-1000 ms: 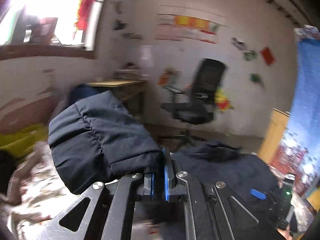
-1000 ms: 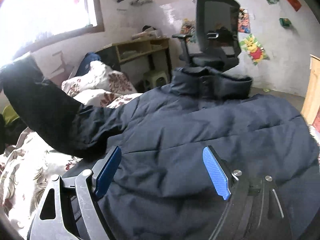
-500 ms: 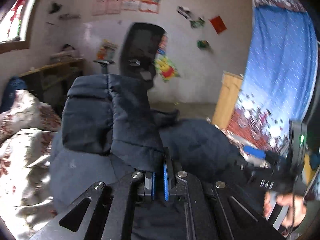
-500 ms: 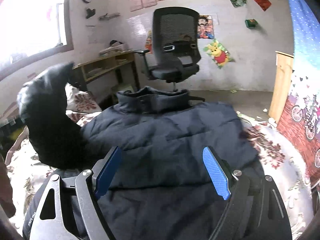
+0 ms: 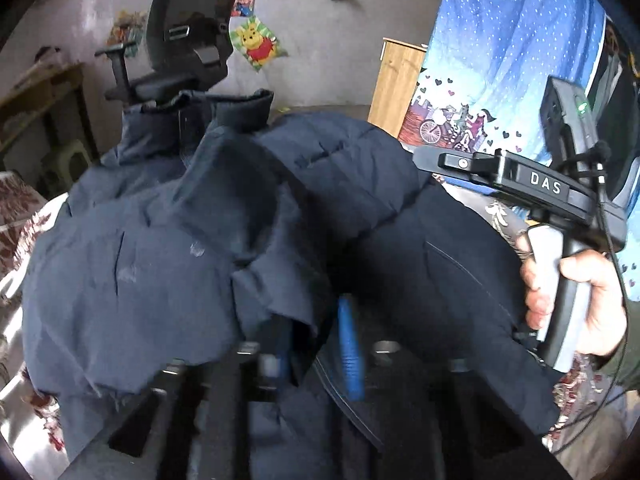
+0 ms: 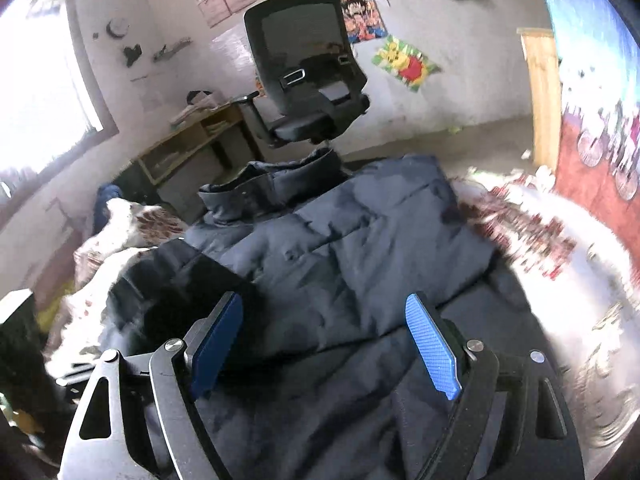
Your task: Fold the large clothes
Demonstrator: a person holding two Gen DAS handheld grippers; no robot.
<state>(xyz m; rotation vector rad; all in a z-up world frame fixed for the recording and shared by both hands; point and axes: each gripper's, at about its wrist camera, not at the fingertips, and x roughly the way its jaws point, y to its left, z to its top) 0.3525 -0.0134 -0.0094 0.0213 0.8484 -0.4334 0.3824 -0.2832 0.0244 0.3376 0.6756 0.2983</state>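
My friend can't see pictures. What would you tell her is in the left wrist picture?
A puffy dark blue jacket lies spread out on a flowery bedcover, its sleeve folded across the front. The left hand-held gripper is opening, with cloth between its blue pads. A hand holds the right hand-held gripper nearby.

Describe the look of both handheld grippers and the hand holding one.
Both grippers have black metal linkages and blue textured pads. The right gripper, in the left wrist view, carries white "DAS" lettering, a grey handle, a green light and thin black cables. The right hand shows a dark cuff.
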